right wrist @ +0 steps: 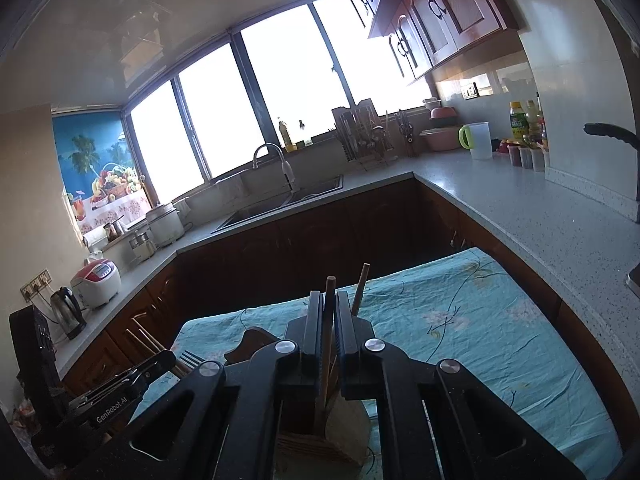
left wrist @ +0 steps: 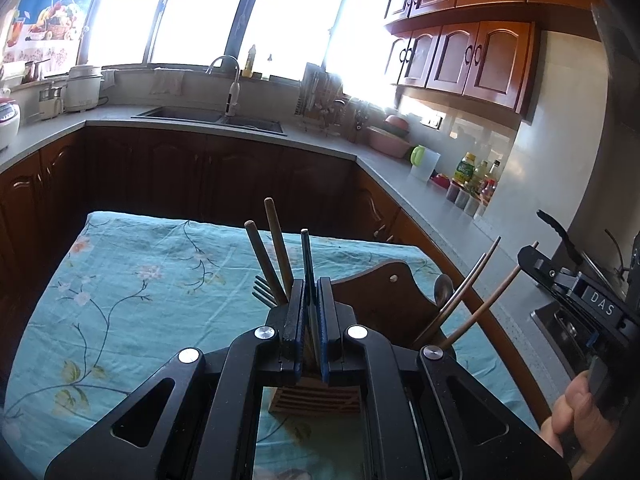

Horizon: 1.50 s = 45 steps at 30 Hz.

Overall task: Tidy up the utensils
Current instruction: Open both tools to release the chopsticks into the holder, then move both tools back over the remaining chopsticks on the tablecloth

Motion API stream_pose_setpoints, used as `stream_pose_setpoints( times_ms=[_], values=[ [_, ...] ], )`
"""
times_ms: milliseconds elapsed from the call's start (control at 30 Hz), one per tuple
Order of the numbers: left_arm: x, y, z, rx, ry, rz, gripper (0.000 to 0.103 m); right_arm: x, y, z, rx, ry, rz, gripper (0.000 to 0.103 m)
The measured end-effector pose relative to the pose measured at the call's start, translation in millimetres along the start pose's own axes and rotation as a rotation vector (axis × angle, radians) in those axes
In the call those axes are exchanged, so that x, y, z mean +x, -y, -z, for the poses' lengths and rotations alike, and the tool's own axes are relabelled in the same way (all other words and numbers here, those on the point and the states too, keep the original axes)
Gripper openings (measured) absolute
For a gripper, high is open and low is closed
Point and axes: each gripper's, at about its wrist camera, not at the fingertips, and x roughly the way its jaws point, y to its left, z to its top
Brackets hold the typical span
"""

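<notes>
The left tongs (left wrist: 308, 312) are pressed together on a thin dark handle (left wrist: 306, 256), and this handle stands almost upright between the two fingers, its tip above them. I think it is a utensil that is being put down into the wooden holder (left wrist: 316, 398), which stands directly under the tongs on the table (left wrist: 120, 280) with the blue flower cloth. The upright grip makes sense: a utensil can slide into a slot only if it comes from above.

The right tongs (right wrist: 329, 320) pinch a brown wooden stick (right wrist: 330, 292) in the same vertical way, over a holder (right wrist: 320, 440) that is also just below the fingers. A second stick (right wrist: 360, 288) leans just to the right of these tongs and is not held.

In the left view, two wooden handles (left wrist: 268, 256) and a fork (left wrist: 262, 290) stand just left of the tongs, and they seem already to sit in the holder. To the right, a spoon (left wrist: 443, 286) and some chopsticks (left wrist: 472, 280) stand near the curved wooden board (left wrist: 384, 292). Whether both views show one holder or two, I cannot tell.

So the utensils are collected upright in the middle of the table, near the person, and both held pieces hang over their slots, not yet released.
</notes>
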Motion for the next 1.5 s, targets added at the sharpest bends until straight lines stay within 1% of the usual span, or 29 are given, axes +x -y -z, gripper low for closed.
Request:
stream_pose_setpoints(
  times_ms=[133, 167, 233, 267, 300, 333, 367, 400, 467, 533, 600, 633, 733, 833, 1033, 1233, 1500],
  values=[
    [0.7, -1.4, -2.4, -0.007, -0.01, 0.003, 0.005, 0.1, -0.1, -0.3, 0.002, -0.004, 0.002, 0.006],
    [0.7, -1.3, -3.1, -0.009, -0.017, 0.002, 0.005, 0.0, 0.0, -0.6, 0.003, -0.007, 0.001, 0.01],
    [-0.9, -1.7, -4.6, -0.012, -0.026, 0.011, 0.007, -0.5, 1.1, -0.6, 0.012, -0.011, -0.009, 0.011],
    [-4.2, -1.6, -5.3, -0.015, -0.025, 0.023, 0.008, -1.7, 2.0, -0.9, 0.02, -0.012, -0.014, 0.013],
    [-7.5, -0.9, -6.1, -0.017, -0.02, 0.028, 0.015, -4.0, 3.0, -1.6, 0.026, -0.009, -0.017, 0.019],
    [-10.9, -0.7, -5.8, -0.019, -0.014, 0.029, 0.025, -7.1, 4.3, -2.4, 0.033, -0.001, -0.024, 0.027],
    [-15.6, -0.1, -5.8, -0.023, -0.007, 0.033, 0.029, -11.4, 5.8, -3.5, 0.043, 0.011, -0.033, 0.049],
    [-20.1, 1.0, -5.4, -0.026, -0.004, 0.038, 0.034, -16.2, 6.7, -4.7, 0.053, 0.027, -0.041, 0.063],
    [-31.4, 2.3, -4.1, -0.032, 0.004, 0.043, 0.039, -26.7, 7.9, -6.5, 0.061, 0.053, -0.043, 0.068],
    [-43.6, 1.7, -1.0, -0.042, 0.017, 0.049, 0.049, -35.9, 9.8, -7.5, 0.072, 0.066, -0.057, 0.076],
    [-54.8, 0.5, 4.0, -0.049, 0.028, 0.05, 0.053, -45.6, 12.6, -5.6, 0.084, 0.075, -0.064, 0.093],
    [-60.5, -0.7, 7.6, -0.051, 0.028, 0.045, 0.056, -50.2, 13.6, -3.6, 0.087, 0.079, -0.068, 0.095],
    [-74.3, -7.8, 19.9, -0.069, 0.03, 0.034, 0.061, -63.4, 17.1, 6.7, 0.083, 0.078, -0.065, 0.096],
    [-84.3, -17.2, 35.9, -0.084, 0.018, 0.006, 0.066, -74.3, 21.4, 22.5, 0.092, 0.057, -0.061, 0.097],
    [-95.8, -34.2, 72.1, -0.116, -0.042, -0.029, 0.066, -93.4, 28.5, 65.5, 0.106, -0.01, -0.039, 0.098],
    [-105.1, -40.4, 107.8, -0.118, -0.096, -0.047, 0.066, -105.6, 37.2, 106.8, 0.131, -0.087, -0.018, 0.098],
    [-110.8, -47.4, 146.6, -0.128, -0.162, -0.068, 0.066, -118.0, 43.1, 148.1, 0.119, -0.155, 0.015, 0.098]
  ],
)
